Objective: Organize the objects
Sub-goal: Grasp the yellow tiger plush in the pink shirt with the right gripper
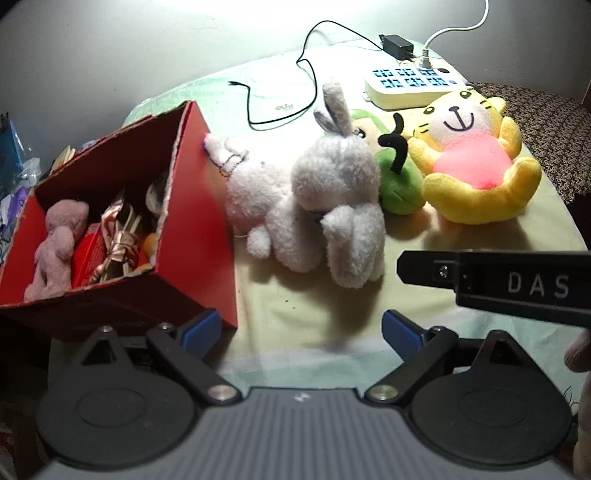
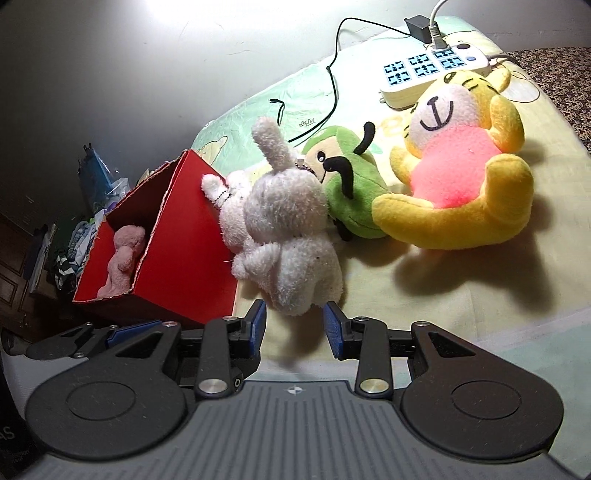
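Both the left tongs (image 1: 301, 328) and right tongs (image 2: 293, 326) are spread, the white rabbit plush (image 2: 288, 236) just ahead of the right pair.

lighting is hard and uneven in both my wrist views. a bright source above and behind blows out the wall (image 1: 258, 33) and glares on the power strip (image 1: 413, 83). the white rabbit plush (image 1: 332, 206) and yellow plush (image 2: 461, 184) cast dark shadows toward me. the red box (image 1: 199, 229) interior is dim. corners fall to black, and fisheye bending curves the edges. focus is soft throughout.
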Available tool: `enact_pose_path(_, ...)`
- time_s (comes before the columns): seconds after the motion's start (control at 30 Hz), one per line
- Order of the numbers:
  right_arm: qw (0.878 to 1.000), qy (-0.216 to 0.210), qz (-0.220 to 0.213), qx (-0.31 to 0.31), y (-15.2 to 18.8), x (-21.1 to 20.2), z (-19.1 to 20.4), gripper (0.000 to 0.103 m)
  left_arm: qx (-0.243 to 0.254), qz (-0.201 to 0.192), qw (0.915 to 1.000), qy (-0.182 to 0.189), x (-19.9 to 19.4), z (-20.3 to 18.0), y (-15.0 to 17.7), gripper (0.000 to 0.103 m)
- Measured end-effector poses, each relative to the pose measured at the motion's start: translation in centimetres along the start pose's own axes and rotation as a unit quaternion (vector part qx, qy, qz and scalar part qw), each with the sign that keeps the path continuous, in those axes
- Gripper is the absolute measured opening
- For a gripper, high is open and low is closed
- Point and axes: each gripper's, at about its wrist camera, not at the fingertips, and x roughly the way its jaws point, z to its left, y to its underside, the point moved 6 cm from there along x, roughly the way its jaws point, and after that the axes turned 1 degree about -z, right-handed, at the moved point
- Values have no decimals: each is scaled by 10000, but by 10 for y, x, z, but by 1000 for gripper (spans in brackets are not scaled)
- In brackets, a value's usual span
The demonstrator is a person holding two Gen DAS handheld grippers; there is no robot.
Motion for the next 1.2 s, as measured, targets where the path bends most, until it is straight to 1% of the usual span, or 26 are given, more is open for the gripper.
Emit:
enact_pose_path(0.13,9997,39,-207,131,-11,-8,-13,37,43,-73,9992,397,4,-9,-5,95)
enact_pose_path(0.2,9990,36,-386,223,-20,-17,-21,37,7,-121,9976,688,6,-14,-11,95)
enact_pose_path(0.27,9977,74,-600,305,-29,-27,-30,37,0,-210,9957,898,6,-20,-18,95)
enact_pose_path(0.4,9929,153,-1021,591,-47,-45,-54,37,130,-401,9905,1310,5,-37,-34,95)
enact_pose_path(0.57,9854,344,-1383,932,-62,-61,-87,39,194,-428,9834,1753,11,-58,-54,96)
enact_pose_path(0.6,9841,383,-1428,987,-64,-64,-93,40,200,-435,9817,1844,13,-62,-59,96)
enact_pose_path(0.63,9829,422,-1459,1045,-66,-65,-99,41,208,-437,9803,1917,14,-67,-63,102)
enact_pose_path(0.73,9807,485,-1485,1180,-70,-65,-114,45,226,-538,9752,2137,16,-80,-77,102)
enact_pose_path(0.83,9795,485,-1414,1352,-73,-58,-129,45,224,-638,9755,2091,23,-90,-92,102)
enact_pose_path(0.9,9793,403,-1344,1461,-75,-54,-136,45,156,-555,9763,2088,33,-94,-100,102)
enact_pose_path(0.97,9791,267,-1281,1558,-77,-48,-142,45,81,-452,9748,2182,42,-98,-106,102)
enact_pose_path(1.13,9760,111,-1172,1831,-84,-34,-158,51,-122,-289,9684,2473,58,-107,-119,102)
enact_pose_path(1.2,9763,39,-1091,1868,-87,-27,-161,51,-238,-198,9649,2606,65,-109,-123,102)
